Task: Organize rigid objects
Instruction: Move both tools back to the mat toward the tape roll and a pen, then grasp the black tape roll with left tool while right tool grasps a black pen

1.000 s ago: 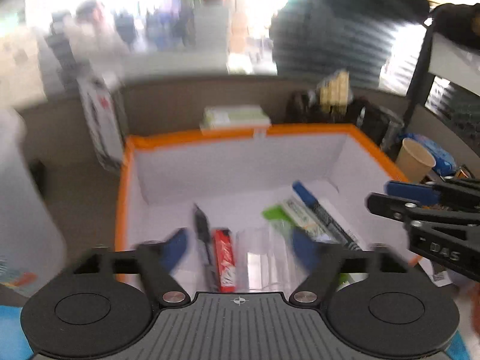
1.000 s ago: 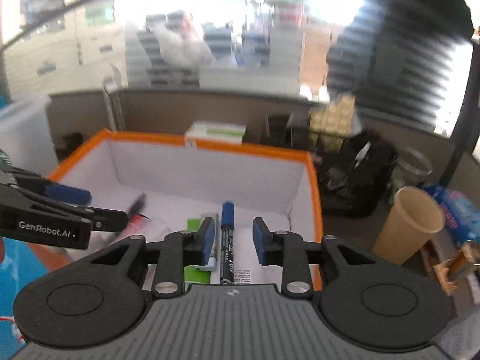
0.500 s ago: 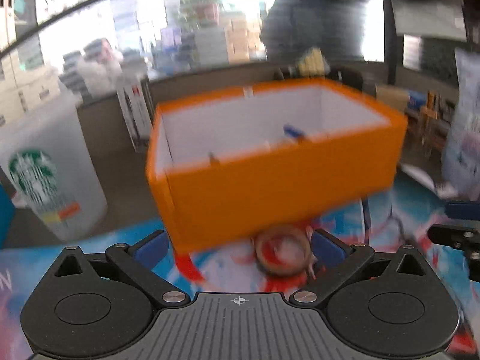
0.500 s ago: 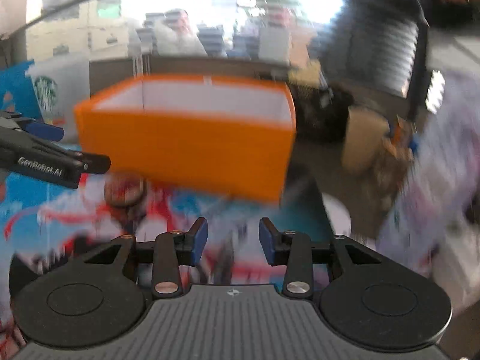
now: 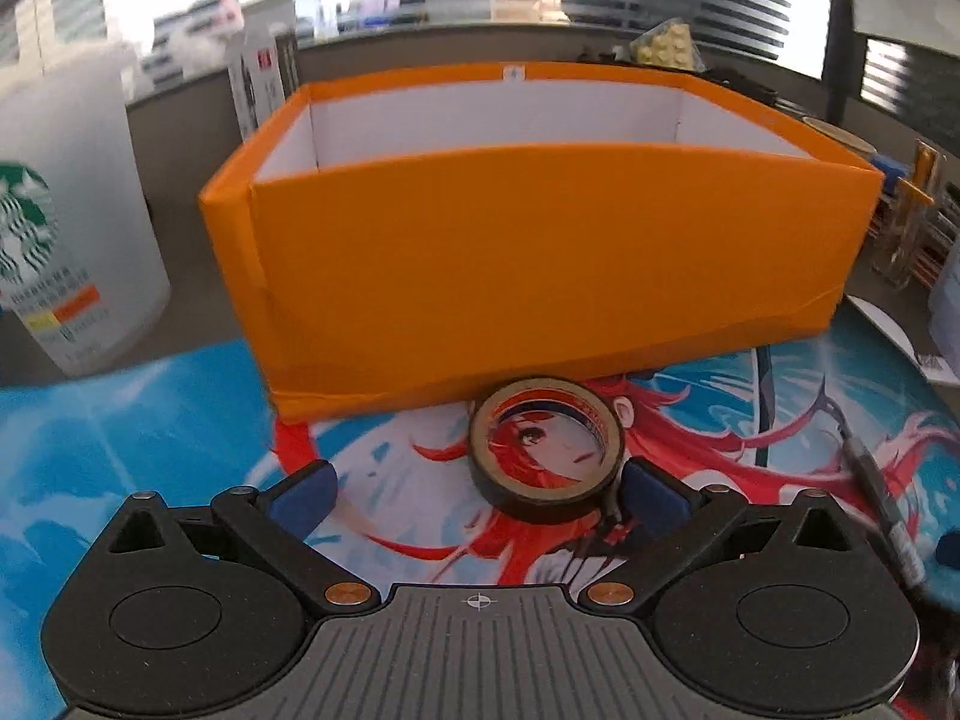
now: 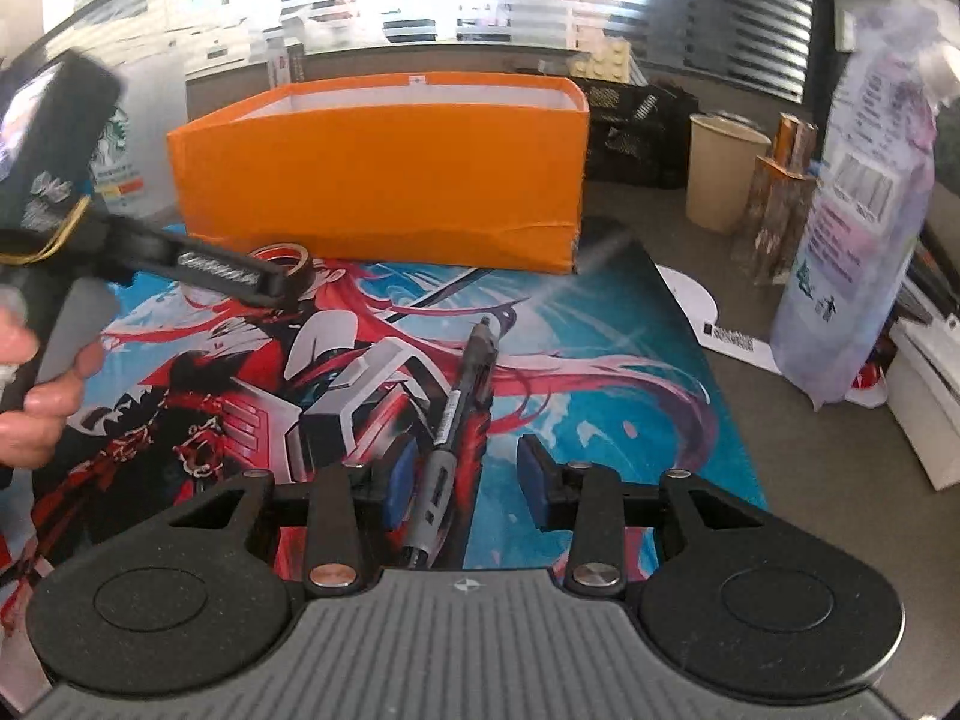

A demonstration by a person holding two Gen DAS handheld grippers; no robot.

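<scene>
Left tool (image 5: 477, 489) is spread wide, nothing gripped; the tape roll (image 5: 545, 457) lies flat on the printed mat (image 5: 150, 432) in the lower middle of the left view, between the blue pads, close to the right pad and well apart from the left. Orange box (image 5: 540, 276) stands just behind the roll, filling the middle of the frame. White cup (image 5: 66, 222) at left edge on the tabletop (image 6: 798, 438). Right tool (image 6: 463, 480) partly spread, released, nothing clamped. The pen (image 6: 456, 414) lies on the mat, lower centre of the right view, its near end between the pads, close beside the left pad, clear of the right. A hand (image 6: 36, 390) holds the left tool at the left edge.
</scene>
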